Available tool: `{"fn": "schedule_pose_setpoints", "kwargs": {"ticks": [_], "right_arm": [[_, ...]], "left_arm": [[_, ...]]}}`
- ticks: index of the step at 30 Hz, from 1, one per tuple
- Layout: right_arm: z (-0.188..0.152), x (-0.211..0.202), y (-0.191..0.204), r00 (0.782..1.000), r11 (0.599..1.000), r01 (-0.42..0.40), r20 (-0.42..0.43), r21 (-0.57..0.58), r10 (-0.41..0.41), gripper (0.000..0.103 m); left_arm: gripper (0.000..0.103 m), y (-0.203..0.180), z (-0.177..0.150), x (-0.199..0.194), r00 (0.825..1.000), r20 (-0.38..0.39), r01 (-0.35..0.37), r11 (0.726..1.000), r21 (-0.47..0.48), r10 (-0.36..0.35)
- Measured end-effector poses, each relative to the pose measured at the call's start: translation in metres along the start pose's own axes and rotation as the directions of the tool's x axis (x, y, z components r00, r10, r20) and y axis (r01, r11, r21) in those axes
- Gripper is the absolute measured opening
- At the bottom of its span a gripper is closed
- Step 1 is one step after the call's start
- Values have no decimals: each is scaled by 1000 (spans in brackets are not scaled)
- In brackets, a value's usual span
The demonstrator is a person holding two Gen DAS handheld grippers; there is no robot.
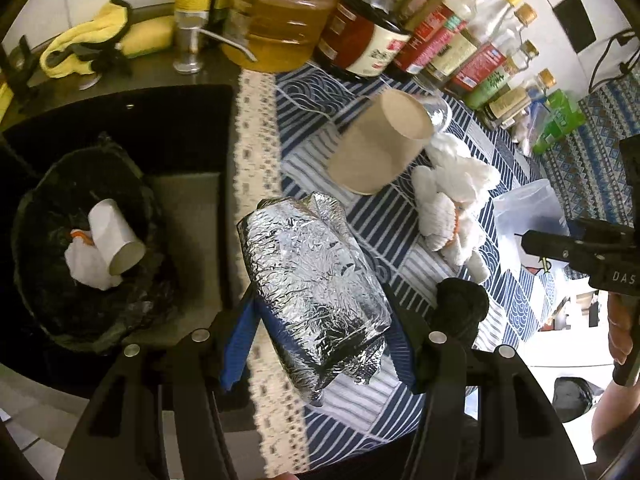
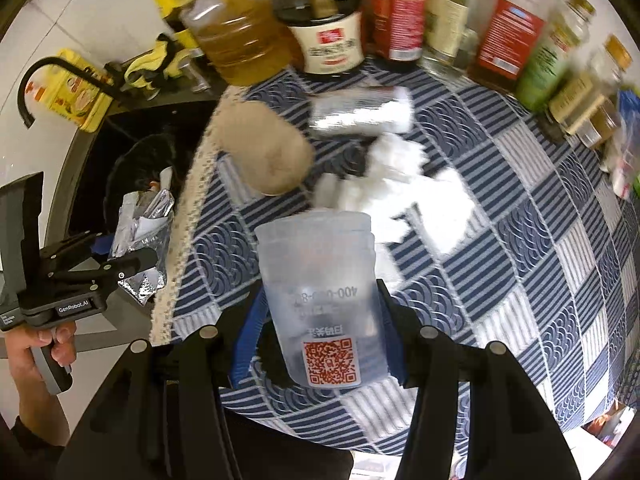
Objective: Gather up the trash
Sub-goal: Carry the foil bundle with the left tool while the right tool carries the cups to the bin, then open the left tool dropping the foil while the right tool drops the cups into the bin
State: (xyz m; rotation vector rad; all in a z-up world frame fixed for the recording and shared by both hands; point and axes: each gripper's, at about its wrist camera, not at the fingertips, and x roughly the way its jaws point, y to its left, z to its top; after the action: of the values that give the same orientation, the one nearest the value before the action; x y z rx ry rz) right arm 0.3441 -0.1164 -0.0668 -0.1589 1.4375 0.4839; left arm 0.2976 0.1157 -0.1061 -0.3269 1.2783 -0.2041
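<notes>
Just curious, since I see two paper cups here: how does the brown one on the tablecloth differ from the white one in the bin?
The brown paper cup lies tipped over on the blue patterned tablecloth, not yet collected; the white paper cup already lies in the black-lined bin beside a crumpled tissue. The brown cup looks wider, the white one slimmer. Both lie on their sides.

Home kitchen. Dark sink (image 1: 120,120) with black tap (image 2: 48,76); yellow cloth (image 1: 86,38) and sponge (image 1: 148,34) behind it. Table under blue patterned cloth (image 2: 500,240), lace edge. Back row: cooking oil jug (image 1: 276,12), sauce jar (image 2: 326,32), condiment bottles (image 1: 472,56). Bin with black liner (image 1: 80,240) in sink.
</notes>
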Motion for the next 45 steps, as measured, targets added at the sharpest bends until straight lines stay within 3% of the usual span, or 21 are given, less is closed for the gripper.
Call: {"fn": "schedule_pose_setpoints", "kwargs": {"ticks": [28,37,45], "right_arm": [[76,87,231,992,979,-115,-77,-170,104,53],[102,116,283,984,974,-152,-114,-171,134,54],[125,131,300,979,974,-167,-144,-154,145,58]], "left_arm": [[56,195,-9,-89,996,51,-66,991,-115,72],[56,243,1,-97,997,55,-48,987,-156,57],[58,267,17,-78,999,33,-3,980,-200,9]]}}
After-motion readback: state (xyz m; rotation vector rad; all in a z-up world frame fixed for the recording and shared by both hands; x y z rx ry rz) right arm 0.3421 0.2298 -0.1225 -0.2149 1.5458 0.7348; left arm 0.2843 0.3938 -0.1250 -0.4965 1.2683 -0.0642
